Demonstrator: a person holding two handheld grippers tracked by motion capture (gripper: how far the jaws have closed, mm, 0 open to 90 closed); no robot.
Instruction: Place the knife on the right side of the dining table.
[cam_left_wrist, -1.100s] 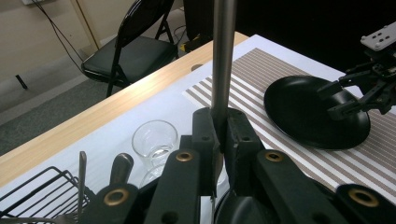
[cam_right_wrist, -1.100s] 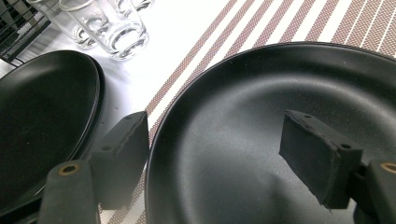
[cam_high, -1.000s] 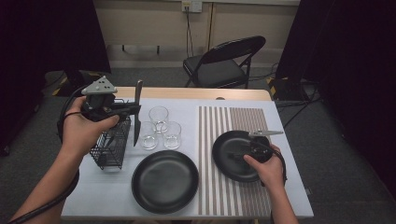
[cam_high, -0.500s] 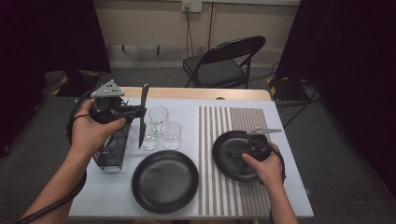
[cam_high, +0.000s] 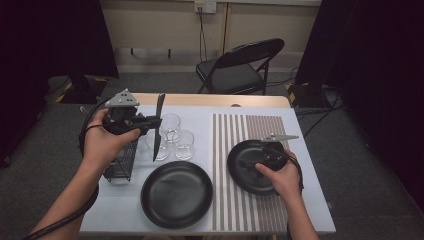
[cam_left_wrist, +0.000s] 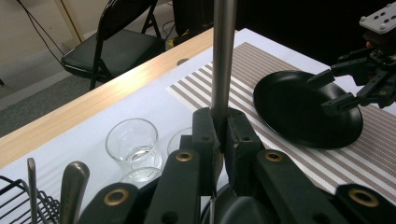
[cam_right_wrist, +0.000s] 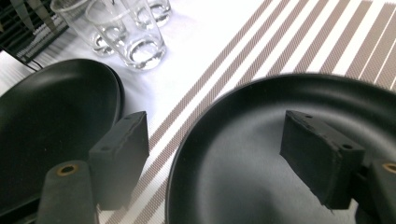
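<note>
Steel knife clamped upright in left gripper (right gripper apart) could slip onto glasses if tilted.

Glasses crowded between wire basket and striped mat.

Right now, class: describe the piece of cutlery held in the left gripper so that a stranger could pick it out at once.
Start at the white table and find the wire cutlery basket at its left edge. Just above it, the left gripper clamps a knife beside three glasses. Unlike the cutlery standing in the basket, the knife hangs upright in the air, point downward.
</note>
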